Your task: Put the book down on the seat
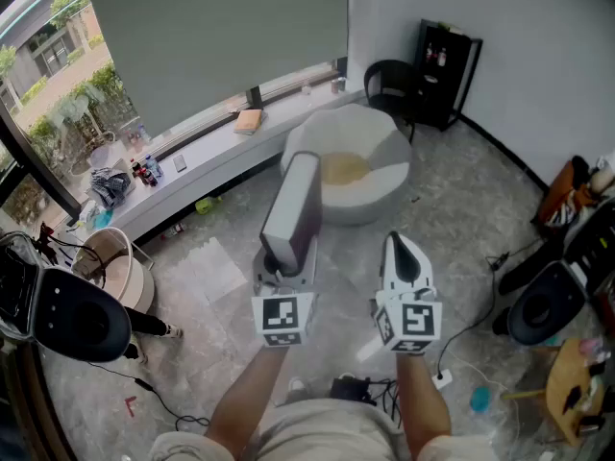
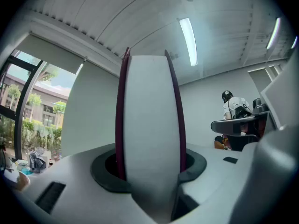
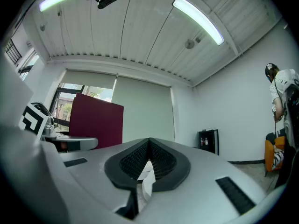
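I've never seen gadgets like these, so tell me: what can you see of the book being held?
The book has thin dark red covers around a thick block of plain white pages. It is closed and roughly upright. The left gripper clamps its lower end, one jaw on each cover. It hangs in the air short of the round white seat; nothing else touches it.

my left gripper [image 1: 285,262] out front, jaws clamped on the upright book [image 1: 293,205], right gripper [image 1: 398,248] just beside it, jaws pinched together, nothing in them
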Demonstrator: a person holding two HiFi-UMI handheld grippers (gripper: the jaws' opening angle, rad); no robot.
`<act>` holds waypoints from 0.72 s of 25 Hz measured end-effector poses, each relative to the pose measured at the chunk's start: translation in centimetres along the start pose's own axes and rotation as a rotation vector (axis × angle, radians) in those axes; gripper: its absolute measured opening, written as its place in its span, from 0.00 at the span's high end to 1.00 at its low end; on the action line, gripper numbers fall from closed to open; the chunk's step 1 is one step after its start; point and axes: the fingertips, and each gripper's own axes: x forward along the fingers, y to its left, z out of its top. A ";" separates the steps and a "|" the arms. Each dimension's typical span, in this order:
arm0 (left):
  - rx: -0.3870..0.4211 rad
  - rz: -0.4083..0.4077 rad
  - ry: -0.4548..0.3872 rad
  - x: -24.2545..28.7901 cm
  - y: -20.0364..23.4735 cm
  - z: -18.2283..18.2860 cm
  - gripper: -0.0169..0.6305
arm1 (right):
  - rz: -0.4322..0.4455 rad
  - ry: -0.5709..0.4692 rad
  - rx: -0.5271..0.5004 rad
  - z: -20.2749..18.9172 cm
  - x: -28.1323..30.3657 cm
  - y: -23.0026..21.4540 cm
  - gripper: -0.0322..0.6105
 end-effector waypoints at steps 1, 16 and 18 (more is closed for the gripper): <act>0.000 0.002 -0.001 0.2 -0.2 0.1 0.62 | 0.000 0.000 0.000 0.0 0.1 -0.4 0.95; 0.010 0.016 -0.003 4.0 -5.8 0.2 0.62 | -0.015 0.005 0.059 -1.3 0.4 -8.0 0.95; 0.007 0.021 -0.002 4.3 -6.3 0.1 0.62 | -0.020 0.011 0.061 -1.6 0.4 -8.8 0.95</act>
